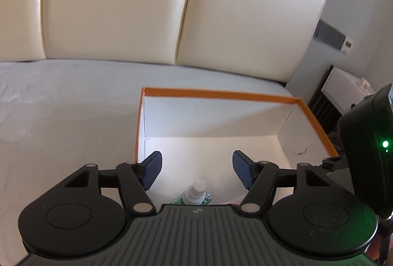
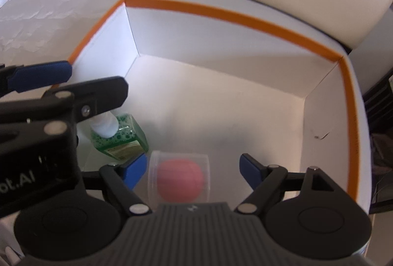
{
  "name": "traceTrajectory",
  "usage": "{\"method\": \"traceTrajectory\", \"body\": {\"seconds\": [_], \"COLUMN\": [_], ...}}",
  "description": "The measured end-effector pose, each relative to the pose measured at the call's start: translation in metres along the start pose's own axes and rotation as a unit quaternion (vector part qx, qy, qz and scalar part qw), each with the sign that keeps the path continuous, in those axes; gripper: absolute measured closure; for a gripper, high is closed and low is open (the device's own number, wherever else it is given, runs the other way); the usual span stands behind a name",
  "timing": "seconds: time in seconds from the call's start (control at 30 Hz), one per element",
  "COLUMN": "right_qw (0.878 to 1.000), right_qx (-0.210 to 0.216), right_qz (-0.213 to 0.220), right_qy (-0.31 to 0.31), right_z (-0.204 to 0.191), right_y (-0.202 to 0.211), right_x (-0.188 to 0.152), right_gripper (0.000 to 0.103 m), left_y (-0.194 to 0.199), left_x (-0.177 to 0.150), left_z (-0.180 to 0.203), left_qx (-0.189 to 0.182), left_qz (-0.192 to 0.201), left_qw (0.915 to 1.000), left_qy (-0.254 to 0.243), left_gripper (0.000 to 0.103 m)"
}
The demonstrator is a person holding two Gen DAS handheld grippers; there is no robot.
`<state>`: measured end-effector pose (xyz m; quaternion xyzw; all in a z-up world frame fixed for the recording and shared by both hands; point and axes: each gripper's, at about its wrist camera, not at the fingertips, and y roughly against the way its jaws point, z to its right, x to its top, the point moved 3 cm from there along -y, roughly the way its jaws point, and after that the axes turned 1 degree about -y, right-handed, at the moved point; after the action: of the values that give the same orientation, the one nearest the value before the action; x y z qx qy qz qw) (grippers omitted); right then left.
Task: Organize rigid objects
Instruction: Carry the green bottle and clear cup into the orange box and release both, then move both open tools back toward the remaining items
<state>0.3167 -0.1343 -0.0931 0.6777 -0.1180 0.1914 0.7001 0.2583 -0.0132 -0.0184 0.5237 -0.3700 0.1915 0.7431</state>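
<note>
Green soap bottle (image 2: 120,137) and a clear container (image 2: 179,180) holding a pink ball (image 2: 180,180) sit on the floor of the orange-rimmed white box (image 2: 221,12). Left gripper (image 1: 197,167) and right gripper (image 2: 192,170) hang above them, jaws spread, gripping nothing.

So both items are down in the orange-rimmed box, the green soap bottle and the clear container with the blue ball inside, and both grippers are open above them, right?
Nearly. The ball inside the clear container is pink, not blue; the right wrist view shows it. The rest holds: the green soap bottle and the container sit in the orange-rimmed box, and the left gripper and right gripper are both open above them.
</note>
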Motion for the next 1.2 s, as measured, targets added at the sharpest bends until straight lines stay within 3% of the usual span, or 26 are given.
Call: {"method": "traceTrajectory", "body": {"seconds": [0.23,0.53,0.73,0.8,0.9,0.97,1.07,1.2], "right_qw": [0.999,0.979,0.963,0.959,0.952,0.949,0.953,0.965], "right_qx": [0.008,-0.007,-0.013,-0.027,-0.038,-0.042,-0.041,-0.036], "right_qz": [0.051,0.203,0.268,0.281,0.304,0.311,0.3,0.257], "right_qy": [-0.013,-0.007,-0.021,-0.018,-0.019,-0.022,-0.03,-0.034], "right_z": [0.002,0.001,-0.004,-0.007,-0.011,-0.012,-0.013,-0.016], "right_y": [0.036,0.096,0.116,0.121,0.125,0.127,0.119,0.098], "right_x": [-0.008,-0.046,-0.079,-0.09,-0.106,-0.119,-0.136,-0.161], "right_gripper": [0.015,0.015,0.015,0.015,0.016,0.02,0.025,0.035], "left_y": [0.034,0.073,0.083,0.086,0.099,0.102,0.099,0.085], "left_x": [-0.002,-0.007,-0.045,-0.057,-0.073,-0.081,-0.097,-0.116], "left_z": [-0.004,-0.007,-0.014,-0.019,-0.029,-0.035,-0.04,-0.029], "left_qx": [0.002,0.016,0.033,0.034,0.044,0.047,0.036,0.04], "left_qz": [0.054,0.086,0.067,0.048,0.058,0.043,0.009,-0.058], "left_qw": [0.9983,0.995,0.9943,0.9946,0.9911,0.9903,0.9895,0.9903], "left_qy": [0.019,0.047,0.077,0.085,0.111,0.123,0.14,0.12], "left_gripper": [0.023,0.023,0.024,0.026,0.029,0.029,0.029,0.034]}}
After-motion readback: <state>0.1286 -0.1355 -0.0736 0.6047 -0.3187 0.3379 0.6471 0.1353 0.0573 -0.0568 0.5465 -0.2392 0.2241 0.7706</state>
